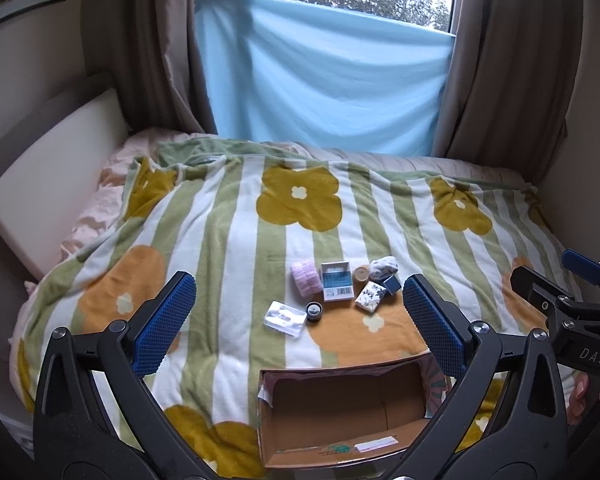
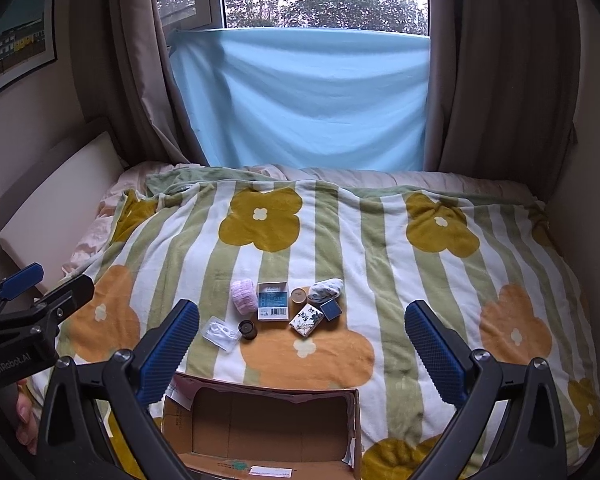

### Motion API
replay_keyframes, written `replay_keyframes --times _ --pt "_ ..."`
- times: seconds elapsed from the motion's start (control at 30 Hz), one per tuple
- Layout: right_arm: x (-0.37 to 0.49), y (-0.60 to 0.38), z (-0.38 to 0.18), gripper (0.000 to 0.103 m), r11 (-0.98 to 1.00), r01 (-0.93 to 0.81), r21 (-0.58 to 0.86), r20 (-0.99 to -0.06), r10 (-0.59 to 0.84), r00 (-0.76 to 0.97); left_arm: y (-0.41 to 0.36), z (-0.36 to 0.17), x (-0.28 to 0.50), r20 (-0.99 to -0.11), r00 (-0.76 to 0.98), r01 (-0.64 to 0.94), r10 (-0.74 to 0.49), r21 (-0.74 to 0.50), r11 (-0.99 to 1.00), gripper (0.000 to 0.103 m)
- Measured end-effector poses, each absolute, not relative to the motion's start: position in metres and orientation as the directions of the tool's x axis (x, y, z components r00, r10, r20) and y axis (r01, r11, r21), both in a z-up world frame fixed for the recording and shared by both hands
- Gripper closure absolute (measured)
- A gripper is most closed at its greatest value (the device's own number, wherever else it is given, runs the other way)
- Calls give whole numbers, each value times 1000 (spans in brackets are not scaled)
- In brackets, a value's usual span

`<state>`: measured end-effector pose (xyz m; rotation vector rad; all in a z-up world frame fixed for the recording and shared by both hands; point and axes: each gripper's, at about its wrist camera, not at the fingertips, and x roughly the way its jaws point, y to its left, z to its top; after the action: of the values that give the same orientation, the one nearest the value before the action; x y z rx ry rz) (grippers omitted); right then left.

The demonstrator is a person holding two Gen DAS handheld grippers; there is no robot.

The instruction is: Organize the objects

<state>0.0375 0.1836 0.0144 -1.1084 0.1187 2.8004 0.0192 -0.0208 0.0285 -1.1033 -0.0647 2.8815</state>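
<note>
Cardboard box (image 1: 340, 412) sits empty just below your left tongs (image 1: 296, 316) and right tongs (image 2: 300, 344), both spread apart, ready to receive the small items (image 1: 336, 286) clustered ahead.

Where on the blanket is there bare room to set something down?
Bare blanket spreads right of the blue tin, and left of the clear packet. A strip lies between the items and the empty cardboard box. It is crowded from the pink roll to the tin.
</note>
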Motion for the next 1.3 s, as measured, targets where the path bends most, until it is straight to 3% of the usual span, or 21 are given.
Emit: replay_keyframes --times 0.37,0.7,0.97,1.23,1.3 --pt "30 190 11 1 -995 -103 -15 -688 85 -721 -38 22 4 -677 -735 -18 34 -31 -999 0" --pt "-10 212 -27 1 -999 -5 -47 -730 38 -682 -42 -29 -39 -760 -646 -175 73 54 -983 0" --pt "-64 241 -98 1 -999 18 -40 -785 20 -620 -33 -130 -107 -873 -471 -333 129 41 -942 0" --pt "-112 268 -189 1 -998 25 -53 -833 30 -553 -23 -239 -161 -932 -332 -425 146 10 -905 0" --pt "-123 272 -210 6 -999 31 -45 -845 21 -535 -19 -264 -169 -947 -289 -452 143 3 -892 0"
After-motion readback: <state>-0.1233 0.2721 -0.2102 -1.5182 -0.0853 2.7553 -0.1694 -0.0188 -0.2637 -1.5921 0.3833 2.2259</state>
